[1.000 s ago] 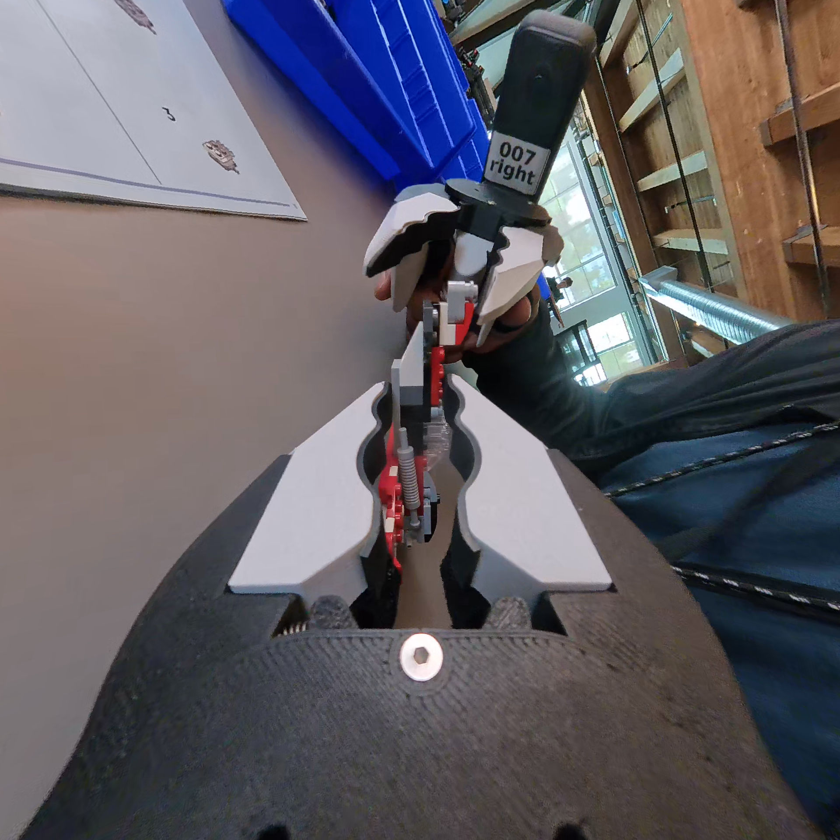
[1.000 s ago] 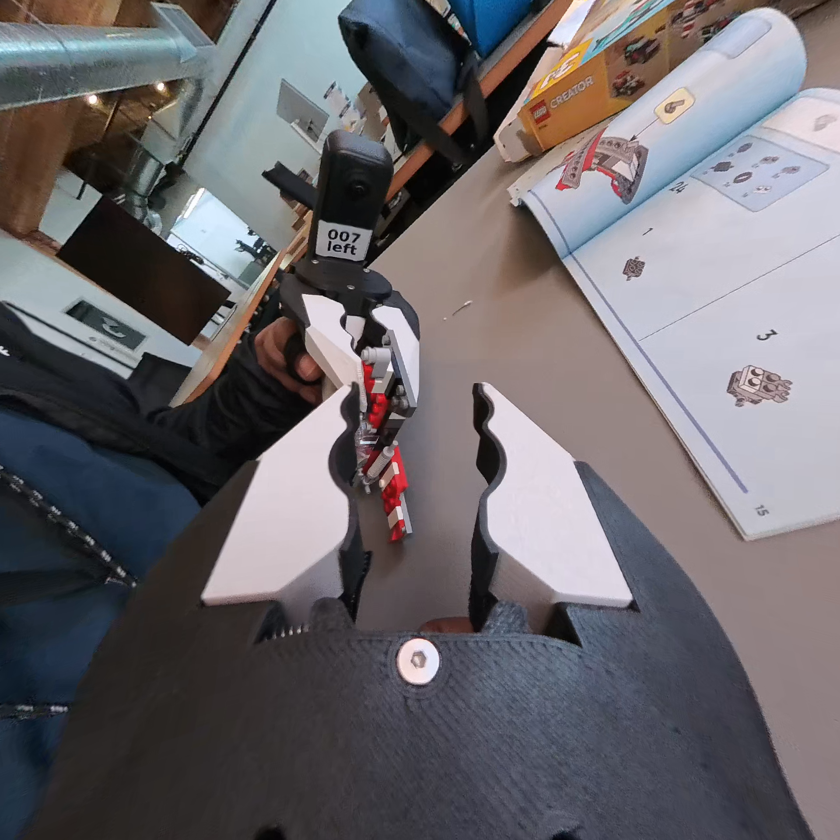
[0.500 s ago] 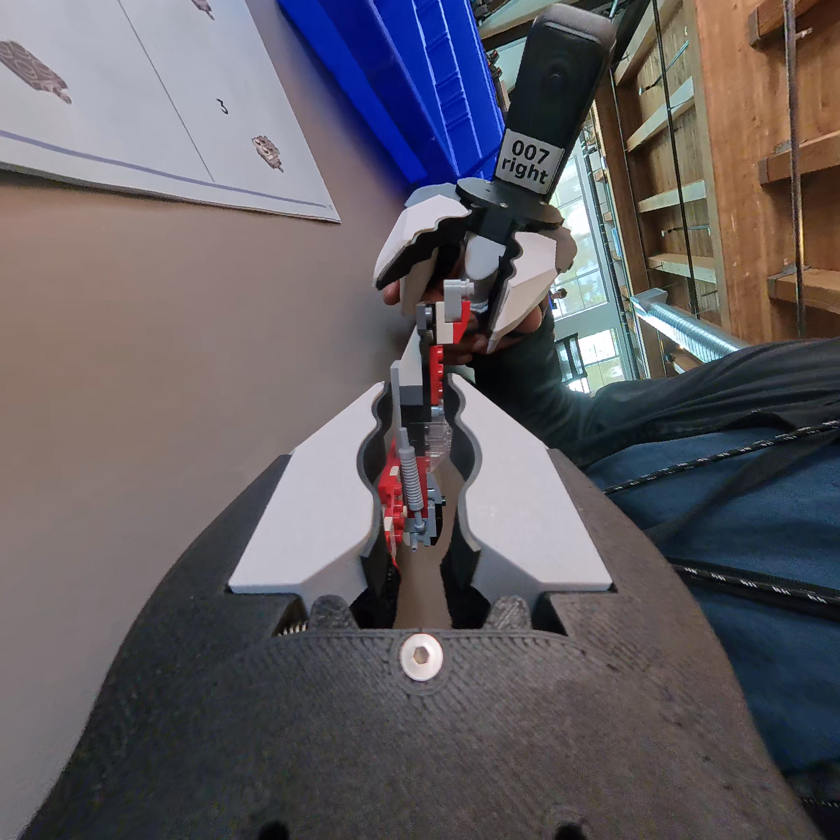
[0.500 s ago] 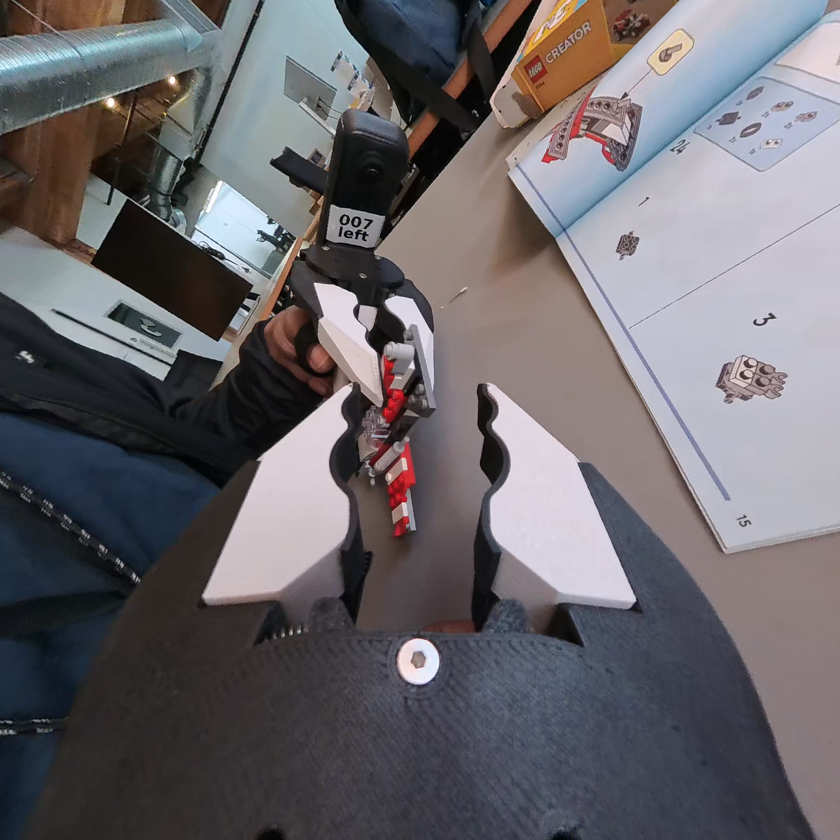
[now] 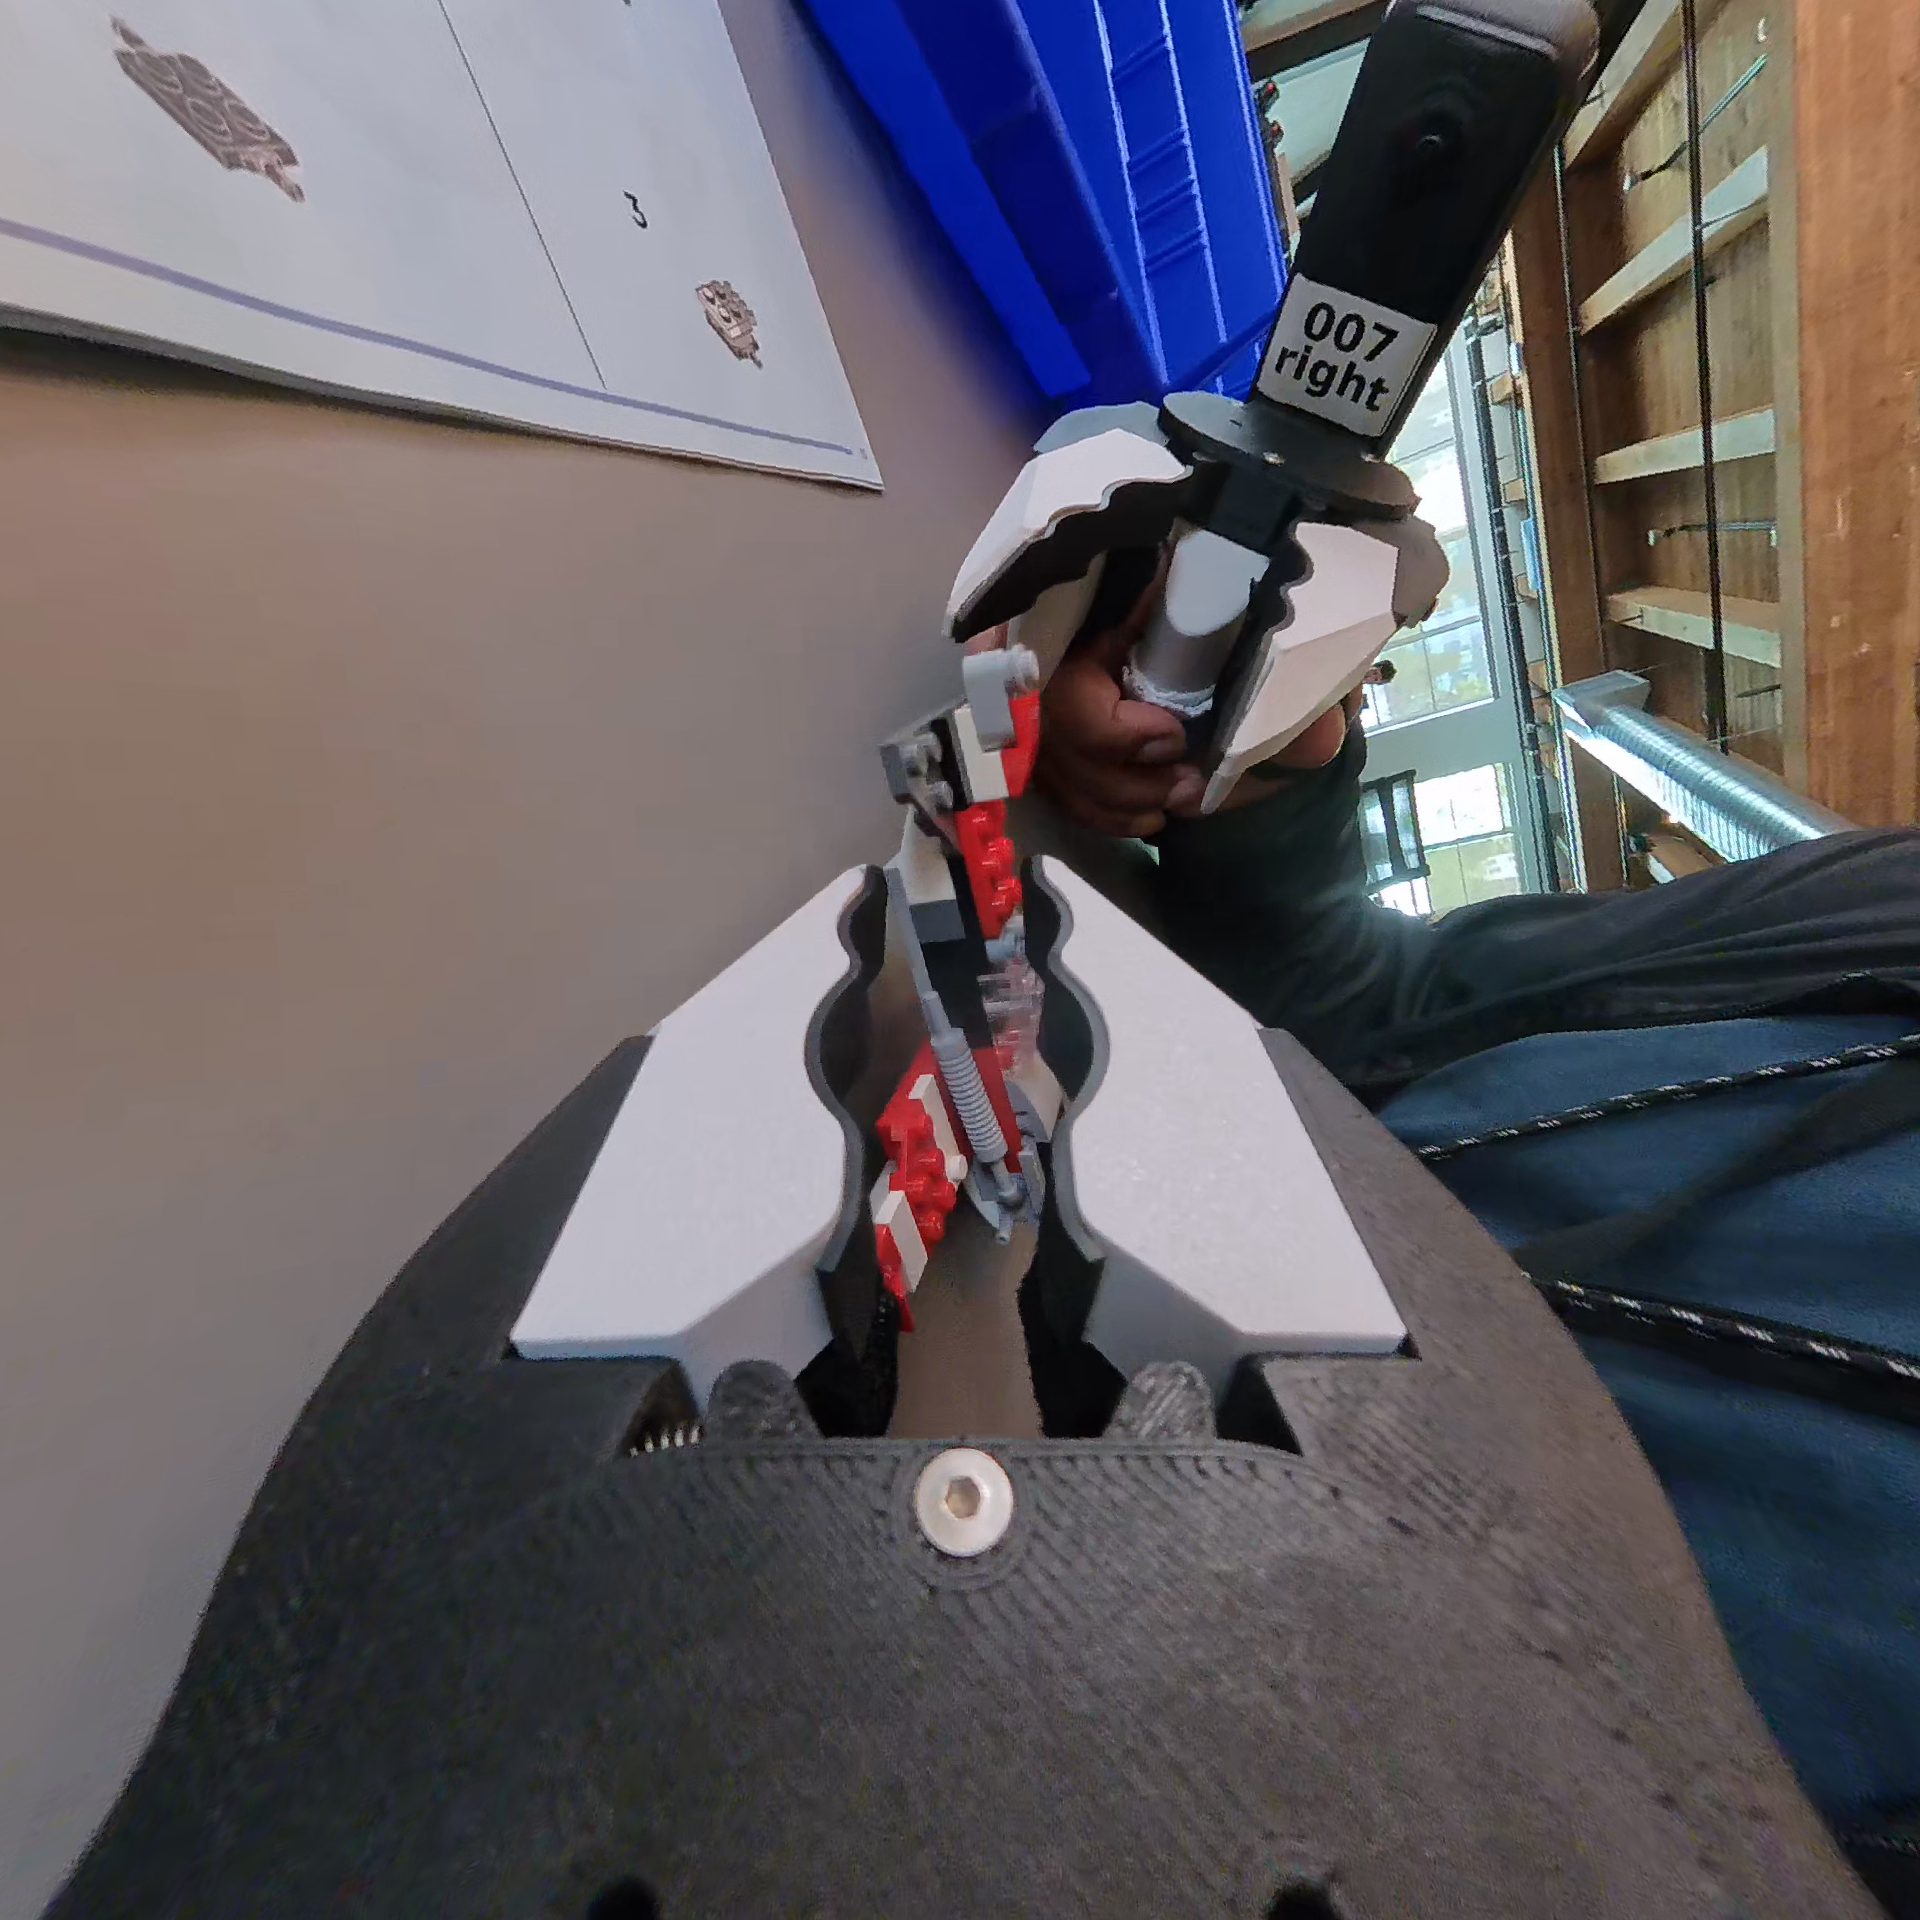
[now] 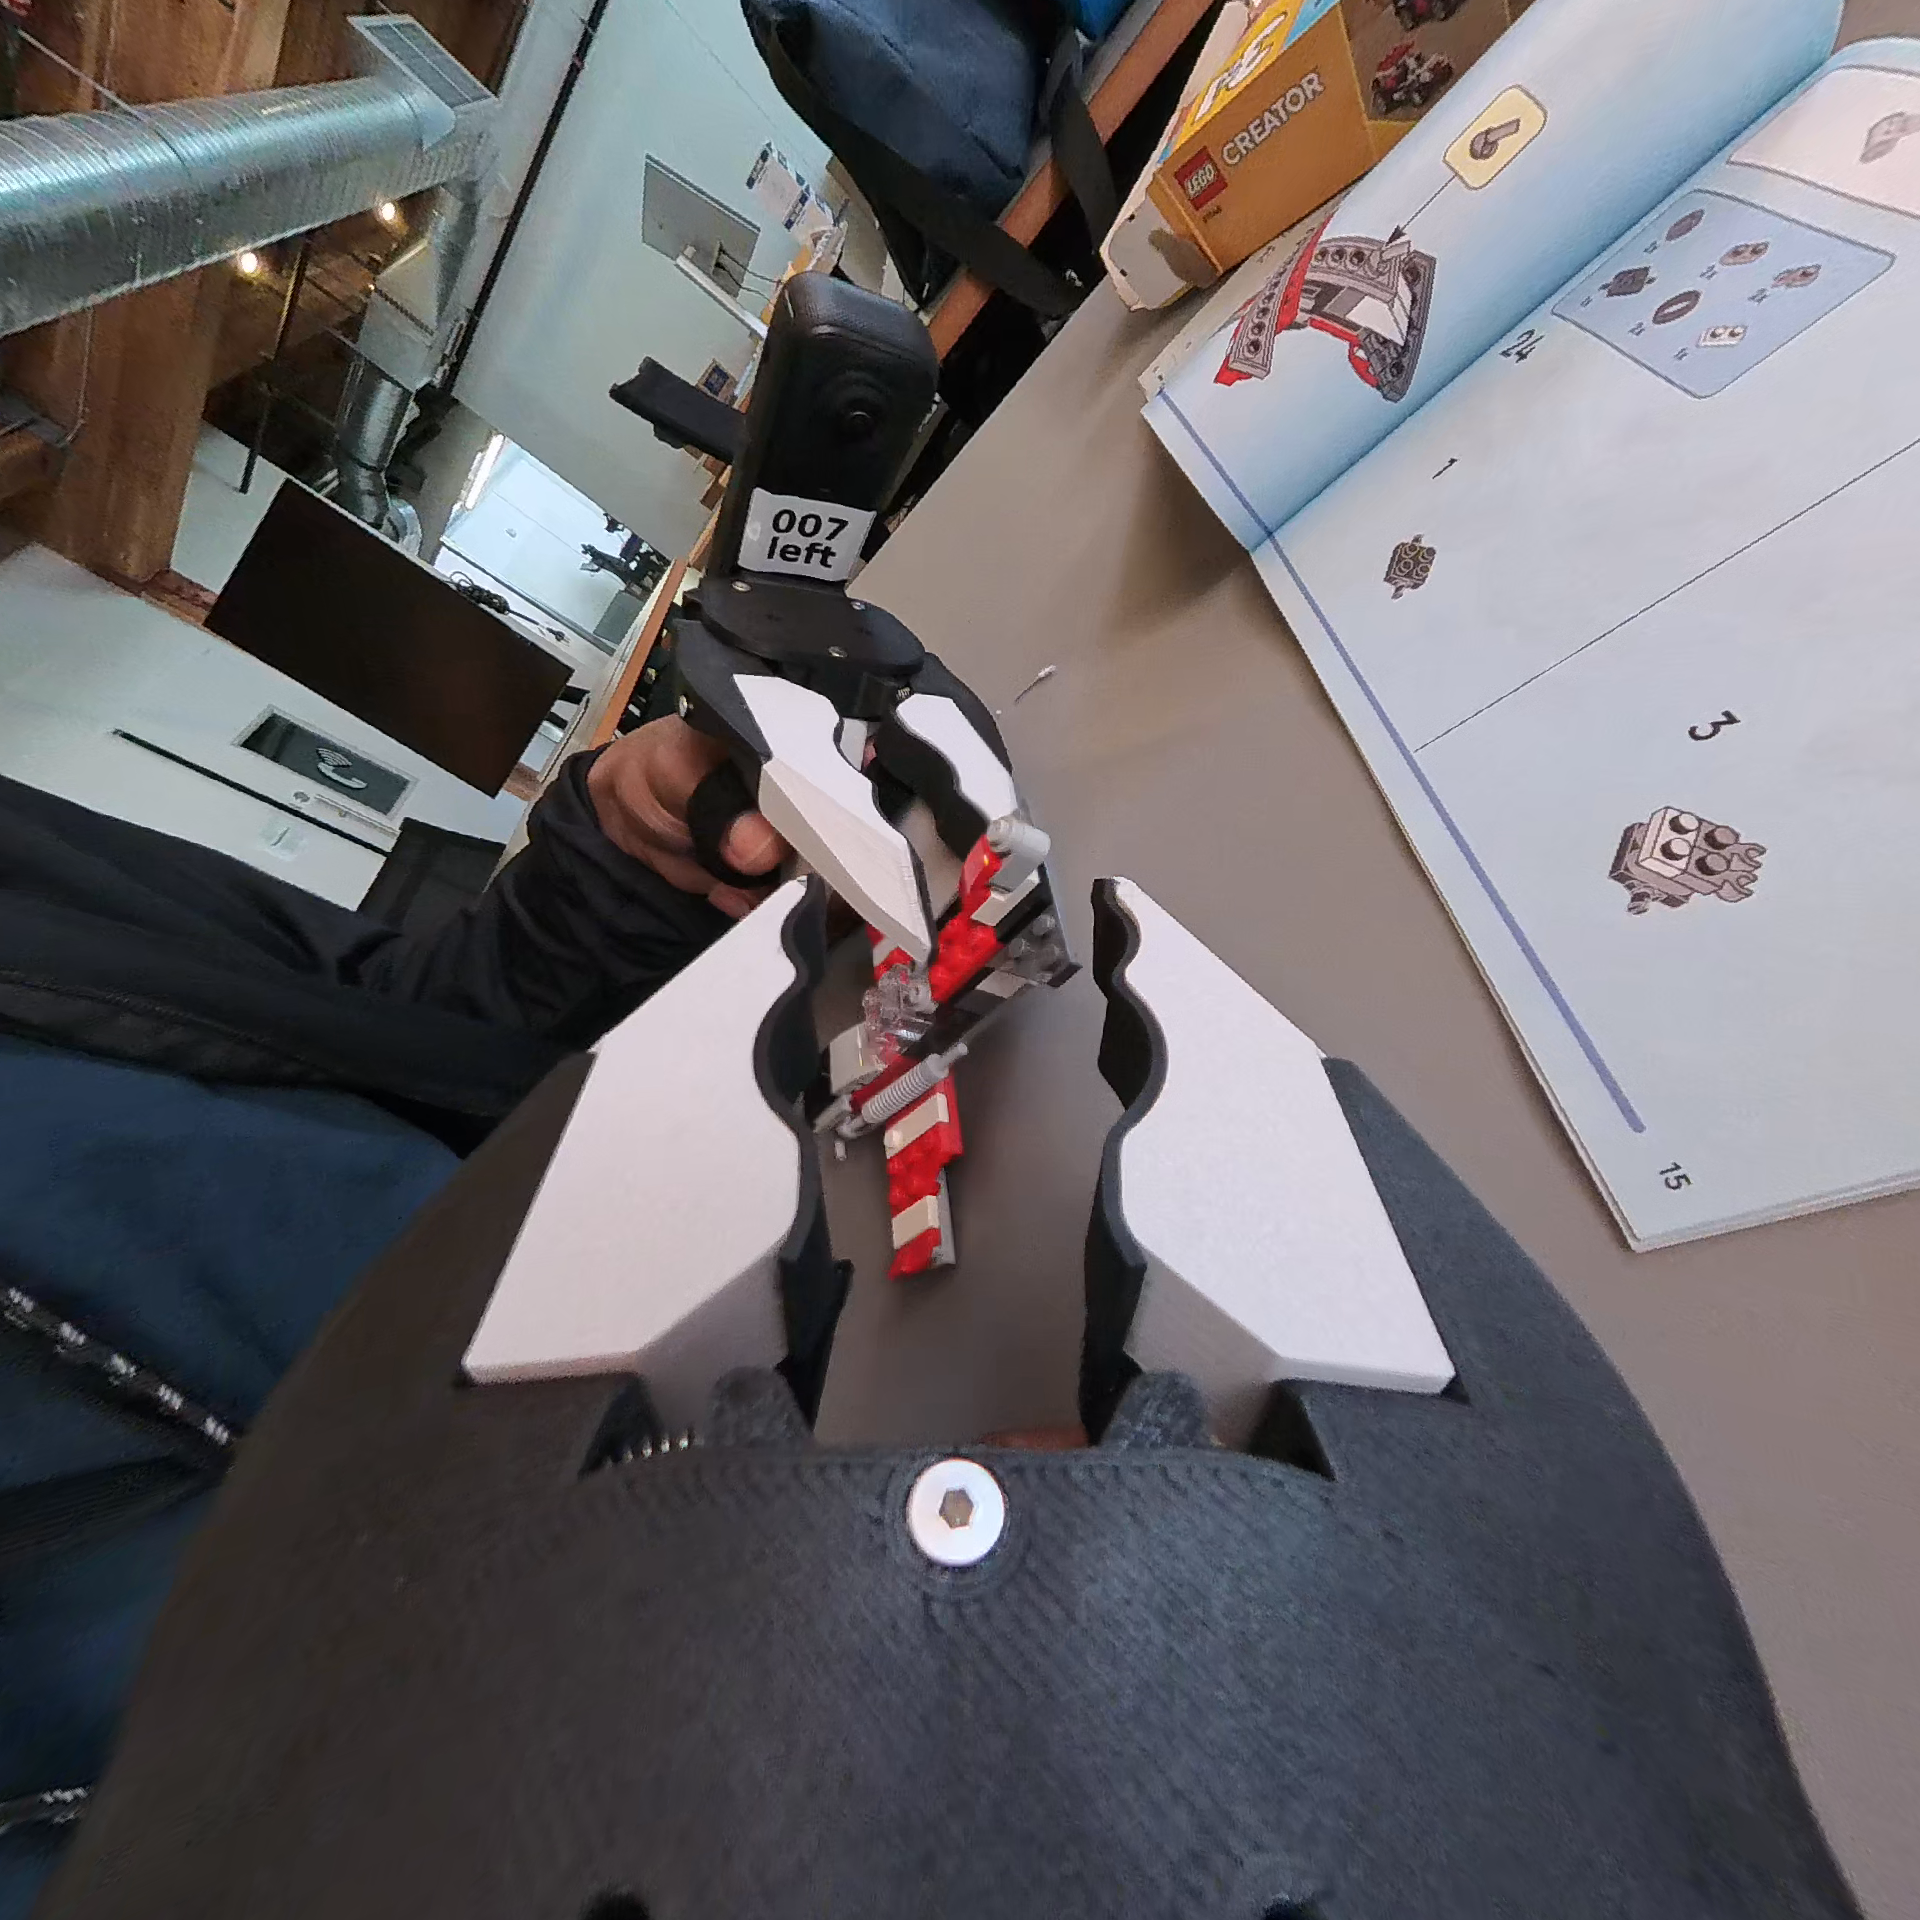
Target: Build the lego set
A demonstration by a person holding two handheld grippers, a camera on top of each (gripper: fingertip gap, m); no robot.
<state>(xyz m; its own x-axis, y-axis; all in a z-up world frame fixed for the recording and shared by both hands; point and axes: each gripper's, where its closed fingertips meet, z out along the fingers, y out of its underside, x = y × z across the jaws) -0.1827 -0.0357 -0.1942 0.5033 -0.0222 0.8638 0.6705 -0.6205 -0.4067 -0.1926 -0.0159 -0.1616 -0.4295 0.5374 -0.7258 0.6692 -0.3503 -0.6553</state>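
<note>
Lego model (image 5: 961,1049), a red, white and grey assembly with a small spring strut, sits clamped between the left gripper (image 5: 951,914)'s fingers above the table (image 5: 364,831), now tilted toward the instruction booklet (image 6: 1621,644) at the far edge. Right gripper (image 6: 951,904), fingers spread and empty, has backed off the model's tip, so the last piece looks seated.

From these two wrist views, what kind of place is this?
Probably an office or lab workshop: a grey table with an open instruction booklet, blue bins, wooden shelving and exposed ducting.
</note>
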